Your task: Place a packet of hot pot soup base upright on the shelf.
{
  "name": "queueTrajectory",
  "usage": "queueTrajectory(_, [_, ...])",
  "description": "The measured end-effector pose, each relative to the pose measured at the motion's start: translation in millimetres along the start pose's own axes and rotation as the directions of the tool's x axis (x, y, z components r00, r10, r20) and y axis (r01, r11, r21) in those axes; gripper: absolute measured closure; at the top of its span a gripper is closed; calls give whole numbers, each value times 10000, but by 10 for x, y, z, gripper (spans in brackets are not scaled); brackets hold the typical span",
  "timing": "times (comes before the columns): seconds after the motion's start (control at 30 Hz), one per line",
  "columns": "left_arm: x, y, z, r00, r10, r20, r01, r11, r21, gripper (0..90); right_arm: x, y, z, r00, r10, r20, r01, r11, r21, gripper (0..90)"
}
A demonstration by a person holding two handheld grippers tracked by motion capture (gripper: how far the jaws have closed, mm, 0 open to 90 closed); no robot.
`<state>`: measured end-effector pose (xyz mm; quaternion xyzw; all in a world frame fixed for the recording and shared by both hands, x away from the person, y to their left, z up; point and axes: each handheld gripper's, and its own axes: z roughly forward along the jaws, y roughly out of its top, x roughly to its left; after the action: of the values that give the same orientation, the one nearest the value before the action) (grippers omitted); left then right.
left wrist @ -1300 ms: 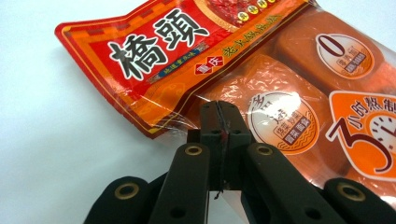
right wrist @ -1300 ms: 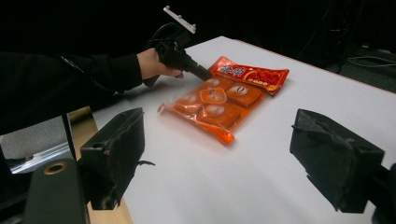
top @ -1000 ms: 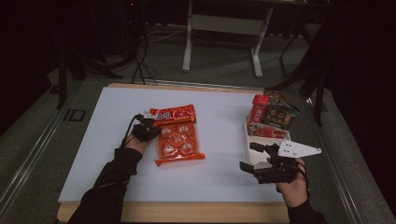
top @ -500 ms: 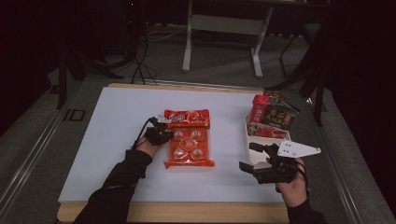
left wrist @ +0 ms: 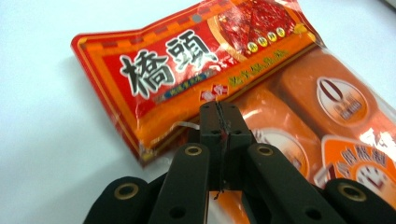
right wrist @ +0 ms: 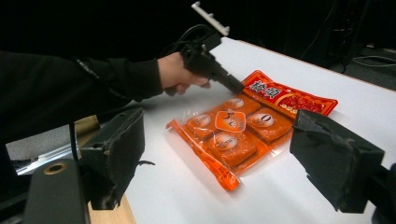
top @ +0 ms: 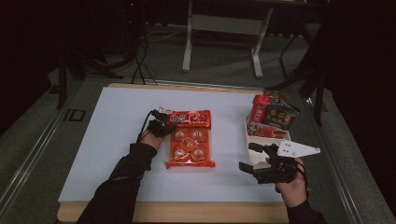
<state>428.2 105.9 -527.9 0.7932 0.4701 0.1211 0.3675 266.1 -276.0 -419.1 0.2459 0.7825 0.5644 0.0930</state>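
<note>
Because the left tongs (left wrist: pixel 219 122) are pinched tight on the edge of the orange snack pack (top: pixel 190 144), just where its red printed header meets the clear pouch, the pack can be dragged flat across the white counter (top: pixel 107 140) rather than lifted; the grip on thin film at one side suits a slide, and the pack lies face up with its individually wrapped pieces showing through. From the left gripper view the jaws meet with no gap, the film caught between their tips, and the header runs away up and left from them. Held low and nearly level, the left tongs come at the pack from its near side, which keeps the pouch from curling. The right tongs (top: pixel 252 157) hover well apart from the pack, off to its far side, jaws spread wide with nothing between them, as the right gripper view makes plain; they seem parked and ready, perhaps to take the pack or steady it. Just beyond the right tongs sits a white tray (top: pixel 252 140) carrying other snack packets (top: pixel 273 114), which looks the likely place for the pack to end up.
</note>
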Motion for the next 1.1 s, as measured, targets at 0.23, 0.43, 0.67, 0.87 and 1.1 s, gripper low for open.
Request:
queueTrajectory(0.23, [-17,111,163,9996,42,-294,-39,9999,101,895,1,-29,35,10000,14,-78,-14,9999,116,179])
queueTrajectory(0.43, [-55,130,222,9996,121,-255,-112,9993,345,898,-28,-37,21,9998,150,-111,-151,9999,-73,178])
queueTrajectory(0.67, [-152,100,214,9991,422,59,-425,9980,462,900,-3,-26,41,9999,52,-146,-52,10000,-1,178])
queueTrajectory(0.87, [-278,53,193,9975,628,309,-643,9967,496,900,12,-21,45,9999,-8,-137,9,10000,43,178])
queueTrajectory(1.1, [-447,21,184,9919,1000,784,-1056,9920,699,900,24,-17,59,9998,12,-188,-11,10000,87,178])
